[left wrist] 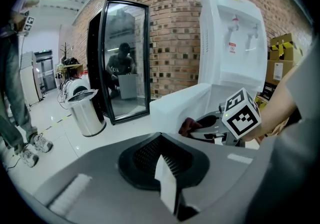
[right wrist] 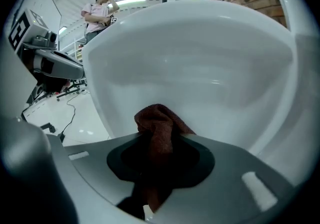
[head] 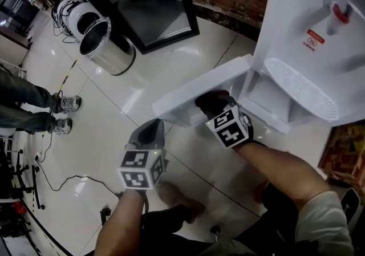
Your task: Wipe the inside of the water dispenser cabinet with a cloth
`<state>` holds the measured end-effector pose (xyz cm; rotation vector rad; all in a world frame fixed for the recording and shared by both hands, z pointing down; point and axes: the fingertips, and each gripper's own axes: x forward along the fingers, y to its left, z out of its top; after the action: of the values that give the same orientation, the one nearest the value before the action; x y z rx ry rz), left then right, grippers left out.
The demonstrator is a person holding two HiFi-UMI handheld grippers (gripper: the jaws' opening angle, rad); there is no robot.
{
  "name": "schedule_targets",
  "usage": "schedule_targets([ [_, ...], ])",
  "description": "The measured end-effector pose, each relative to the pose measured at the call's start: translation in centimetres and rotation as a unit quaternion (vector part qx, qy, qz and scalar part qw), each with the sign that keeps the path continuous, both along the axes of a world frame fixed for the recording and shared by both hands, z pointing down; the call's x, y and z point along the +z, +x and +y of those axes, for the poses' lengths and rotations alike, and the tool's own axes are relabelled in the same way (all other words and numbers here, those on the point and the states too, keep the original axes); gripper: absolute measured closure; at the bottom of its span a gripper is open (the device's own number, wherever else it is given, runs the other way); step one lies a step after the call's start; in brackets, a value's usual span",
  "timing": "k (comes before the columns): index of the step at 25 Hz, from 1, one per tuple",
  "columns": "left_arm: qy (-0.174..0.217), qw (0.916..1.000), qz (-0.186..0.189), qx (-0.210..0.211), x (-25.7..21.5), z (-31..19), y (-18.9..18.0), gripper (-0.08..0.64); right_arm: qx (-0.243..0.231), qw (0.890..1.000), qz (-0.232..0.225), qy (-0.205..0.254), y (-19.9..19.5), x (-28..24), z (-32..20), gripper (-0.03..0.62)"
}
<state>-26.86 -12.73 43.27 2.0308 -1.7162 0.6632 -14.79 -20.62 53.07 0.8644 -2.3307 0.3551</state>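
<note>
— At the white inner face of the open cabinet door (head: 201,85), is that the cloth (right wrist: 157,120)?
— Yes, dark red, pinched by the right gripper (right wrist: 160,145) (bunched past the tips).
— And the left gripper (left wrist: 161,160)?
— Pressed together, empty, back over the floor tiles (head: 108,106).

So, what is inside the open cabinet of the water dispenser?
Only bare white walls show in the cabinet. The right gripper, shut on a reddish-brown cloth, is at the inner side of the open door. The front of the dispenser covers the deeper part.
</note>
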Motion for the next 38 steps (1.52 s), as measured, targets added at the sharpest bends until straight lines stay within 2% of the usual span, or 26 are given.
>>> schedule_targets([
  [7, -0.003, 0.9999, -0.006, -0.009, 0.1, 0.1, 0.1, 0.560, 0.066, 0.998, 0.012, 0.009, 5.8, 0.0, -2.7, 0.473],
  [16, 0.000, 0.9998, -0.019, -0.001, 0.1, 0.3, 0.2, 0.560, 0.122, 0.992, 0.034, 0.021, 11.9, -0.4, -3.3, 0.474],
  [22, -0.004, 0.9994, -0.033, 0.012, -0.1, 0.5, 0.0, 0.560, 0.138, 0.989, 0.052, 0.028, 13.4, -0.6, -3.8, 0.474],
  [25, -0.002, 0.9991, -0.041, -0.003, -0.6, 0.4, -1.4, 0.560, 0.144, 0.987, 0.061, 0.031, 13.9, -0.5, -4.0, 0.474],
  [28, 0.012, 0.9992, -0.018, -0.033, -1.8, 0.0, -2.8, 0.560, 0.155, 0.985, 0.069, 0.031, 14.6, -0.6, -4.2, 0.476],
  [32, 0.054, 0.9969, 0.027, -0.050, -4.3, -1.7, -2.7, 0.560, 0.154, 0.985, 0.072, 0.034, 14.8, -0.8, -4.0, 0.476],
  [35, 0.075, 0.9929, 0.075, -0.055, -5.5, -2.9, -2.2, 0.560, 0.131, 0.988, 0.066, 0.038, 14.1, -1.2, -3.0, 0.476],
  [36, 0.075, 0.9920, 0.086, -0.053, -5.5, -3.1, -1.8, 0.538, 0.122, 0.990, 0.062, 0.039, 13.7, -1.4, -2.4, 0.476],
  [37, 0.074, 0.9918, 0.091, -0.052, -5.4, -3.3, -1.6, 0.516, 0.113, 0.991, 0.055, 0.040, 13.3, -1.6, -1.9, 0.476],
  [38, 0.073, 0.9919, 0.090, -0.051, -5.4, -3.4, -1.5, 0.523, 0.103, 0.993, 0.045, 0.040, 12.8, -1.7, -1.3, 0.475],
])
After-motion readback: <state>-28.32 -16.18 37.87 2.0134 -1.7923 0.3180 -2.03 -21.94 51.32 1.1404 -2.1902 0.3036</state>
